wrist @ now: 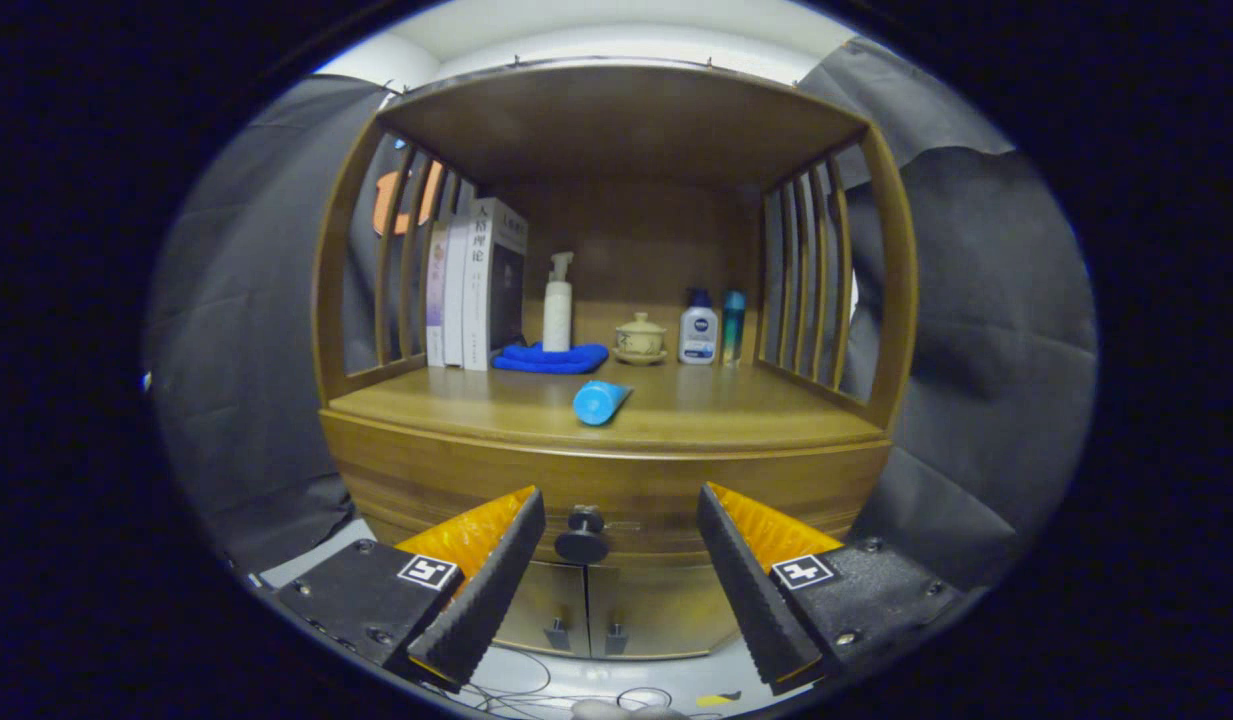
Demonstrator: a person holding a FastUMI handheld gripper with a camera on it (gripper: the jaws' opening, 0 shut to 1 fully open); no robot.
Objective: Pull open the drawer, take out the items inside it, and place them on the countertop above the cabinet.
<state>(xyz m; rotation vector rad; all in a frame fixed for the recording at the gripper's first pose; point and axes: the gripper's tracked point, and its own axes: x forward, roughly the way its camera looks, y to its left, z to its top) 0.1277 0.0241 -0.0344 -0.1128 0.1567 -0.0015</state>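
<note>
Fingers [621, 575] are standing wide apart and holding nothing; drawer knob [582, 535] is sitting in the gap between them, nearer the left finger, some way beyond the tips

Risks, as judgement: knob is small and round, so an off-centre close is likely to let it slip or twist out before the drawer [606, 500] moves; a pull running slantwise rather than straight out could be binding the drawer in its frame; wires [536, 690] are lying on the floor below the cabinet, so dropping the gripper low is risking a snag; countertop [456, 405] is already carrying things, so any item set down carelessly could be knocking the blue tube [601, 402] off the front edge, since it is lying on its side and looking free to roll

Drawer is showing closed, front flush with the wooden cabinet, dark knob at its middle, two lower doors [591, 610] beneath; contents are hidden

Blue tube is resting near the countertop's front; further back are standing books [473, 285], pump bottle [558, 303], blue cloth [549, 358], lidded cup [640, 338] and two small bottles [711, 328]; scene is fitting either a drawer waiting to be pulled or one emptied and shut again; cannot tell which
</note>
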